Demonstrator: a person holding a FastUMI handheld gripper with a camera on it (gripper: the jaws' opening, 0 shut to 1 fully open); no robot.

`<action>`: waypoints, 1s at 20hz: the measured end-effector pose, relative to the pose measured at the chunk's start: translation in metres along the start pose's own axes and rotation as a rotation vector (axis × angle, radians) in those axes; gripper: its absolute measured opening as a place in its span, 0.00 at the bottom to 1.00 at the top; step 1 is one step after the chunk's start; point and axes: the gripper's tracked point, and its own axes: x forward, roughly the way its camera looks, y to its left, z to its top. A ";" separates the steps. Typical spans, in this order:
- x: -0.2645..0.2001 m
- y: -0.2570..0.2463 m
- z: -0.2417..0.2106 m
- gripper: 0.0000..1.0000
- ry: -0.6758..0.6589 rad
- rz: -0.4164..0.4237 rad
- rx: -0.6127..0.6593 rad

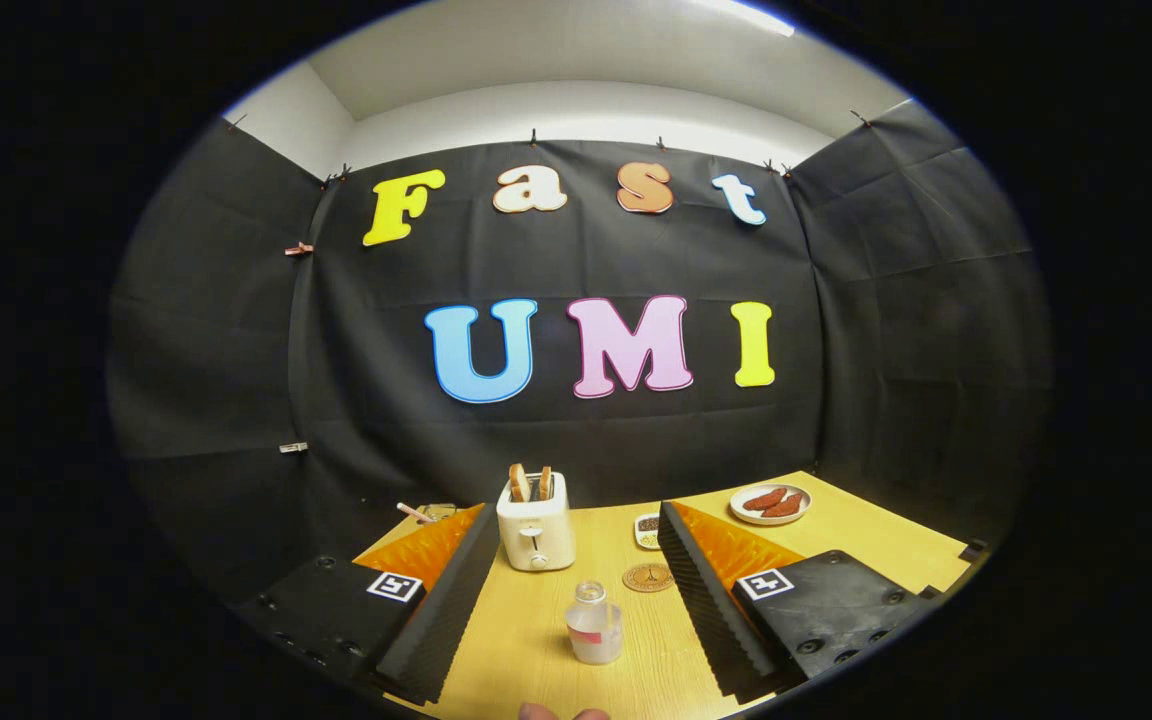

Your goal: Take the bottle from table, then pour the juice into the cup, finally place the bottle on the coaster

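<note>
A small clear bottle point(587, 612) with a red label stands upright on the yellow wooden table point(866, 540), between my two fingers and nearer their base than their tips. What looks like a low clear cup point(611, 638) stands tight against its right side, and I cannot tell the two fully apart. A round brown coaster point(648, 577) lies just beyond them, close to the right finger. My gripper point(577, 513) is open wide, with both fingers well apart from the bottle.
A white toaster point(536, 530) with two bread slices stands beyond the bottle, between the fingertips. A small dish point(647, 530) sits behind the coaster. A plate of sausages point(771, 503) lies far right. A person's fingertips point(564, 712) show at the table's near edge.
</note>
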 end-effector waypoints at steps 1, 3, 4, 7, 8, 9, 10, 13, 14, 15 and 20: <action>0.002 -0.002 -0.007 0.98 -0.004 -0.009 -0.002; 0.005 -0.003 -0.021 0.98 -0.022 -0.023 -0.013; 0.006 -0.003 -0.026 0.98 -0.043 -0.027 -0.015; 0.014 0.000 -0.051 0.98 -0.064 -0.019 0.011; 0.018 -0.001 -0.062 0.98 -0.055 -0.018 0.016; 0.021 -0.003 -0.074 0.98 -0.046 -0.026 0.019; 0.025 -0.006 -0.082 0.98 -0.041 -0.035 0.021; 0.034 -0.011 -0.109 0.98 -0.033 -0.048 0.017; 0.037 -0.011 -0.118 0.98 -0.031 -0.045 0.013; 0.040 -0.011 -0.127 0.98 -0.026 -0.037 0.004; 0.059 -0.009 -0.171 0.98 -0.001 -0.012 -0.004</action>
